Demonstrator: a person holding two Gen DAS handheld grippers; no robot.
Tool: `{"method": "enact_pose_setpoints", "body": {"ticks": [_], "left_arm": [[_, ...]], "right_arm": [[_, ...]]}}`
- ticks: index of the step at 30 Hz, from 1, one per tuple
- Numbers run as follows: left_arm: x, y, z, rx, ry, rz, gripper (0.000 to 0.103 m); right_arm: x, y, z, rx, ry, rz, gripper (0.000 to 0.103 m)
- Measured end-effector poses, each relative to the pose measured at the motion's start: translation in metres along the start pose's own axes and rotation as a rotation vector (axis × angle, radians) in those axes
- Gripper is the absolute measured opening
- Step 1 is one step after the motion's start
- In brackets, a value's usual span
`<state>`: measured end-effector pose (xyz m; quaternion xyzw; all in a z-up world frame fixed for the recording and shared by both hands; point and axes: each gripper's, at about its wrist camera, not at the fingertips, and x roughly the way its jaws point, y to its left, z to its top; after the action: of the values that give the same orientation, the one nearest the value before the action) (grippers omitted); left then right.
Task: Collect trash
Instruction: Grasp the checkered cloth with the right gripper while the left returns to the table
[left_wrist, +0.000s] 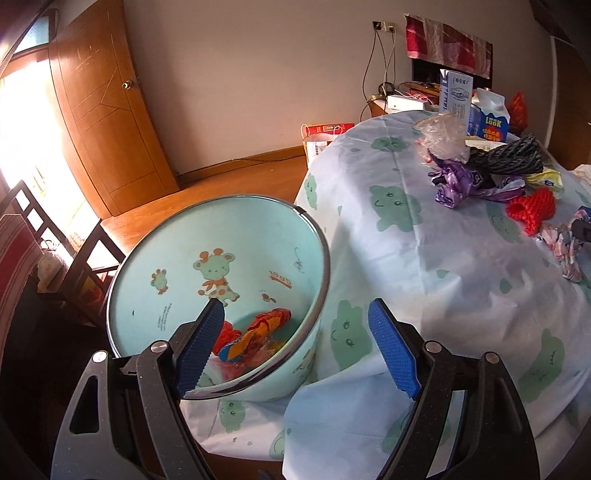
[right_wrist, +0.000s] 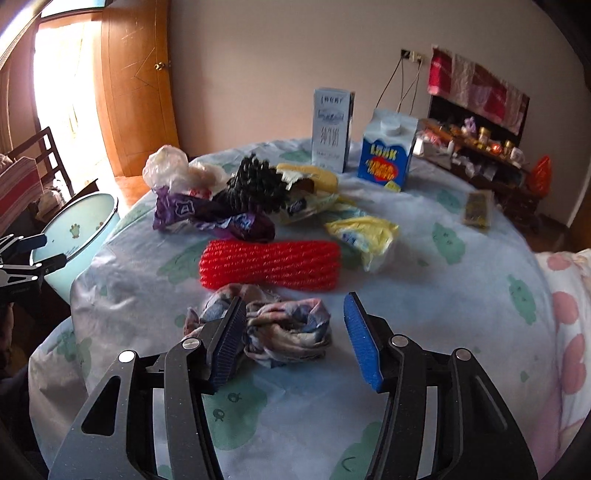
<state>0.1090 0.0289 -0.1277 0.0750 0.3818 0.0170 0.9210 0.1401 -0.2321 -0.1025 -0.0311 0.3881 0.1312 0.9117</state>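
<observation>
Trash lay heaped on the cloud-print tablecloth (right_wrist: 424, 295): a crumpled pastel wrapper (right_wrist: 284, 332) at 12 o'clock between the empty, half-open right gripper (right_wrist: 295, 339). The left gripper (left_wrist: 295, 345) gaped empty over the mint giraffe-print bucket (left_wrist: 166, 258).

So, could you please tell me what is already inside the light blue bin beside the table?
The bin holds a few crumpled wrappers, red, orange and yellow, lying at the bottom. The left claw's finger covers part of the pile, so anything beneath it cannot be seen.
</observation>
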Motion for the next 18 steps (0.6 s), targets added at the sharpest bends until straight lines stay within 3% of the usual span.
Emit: {"method": "enact_pose_setpoints", "body": {"ticks": [8, 10, 12, 18], "left_arm": [[0.003, -0.013, 0.007, 0.008, -0.001, -0.022, 0.079], [0.003, -0.013, 0.006, 0.007, -0.002, -0.024, 0.079], [0.001, -0.013, 0.007, 0.006, -0.005, -0.026, 0.079], [0.0, -0.014, 0.015, 0.005, -0.019, -0.032, 0.079]], "right_arm": [[0.009, 0.004, -0.001, -0.002, 0.071, 0.07, 0.035], [0.009, 0.006, -0.003, -0.005, 0.075, 0.092, 0.02], [0.004, 0.011, -0.005, -0.023, 0.056, 0.087, 0.015], [-0.015, 0.01, -0.006, 0.004, -0.034, 0.111, 0.014]]}}
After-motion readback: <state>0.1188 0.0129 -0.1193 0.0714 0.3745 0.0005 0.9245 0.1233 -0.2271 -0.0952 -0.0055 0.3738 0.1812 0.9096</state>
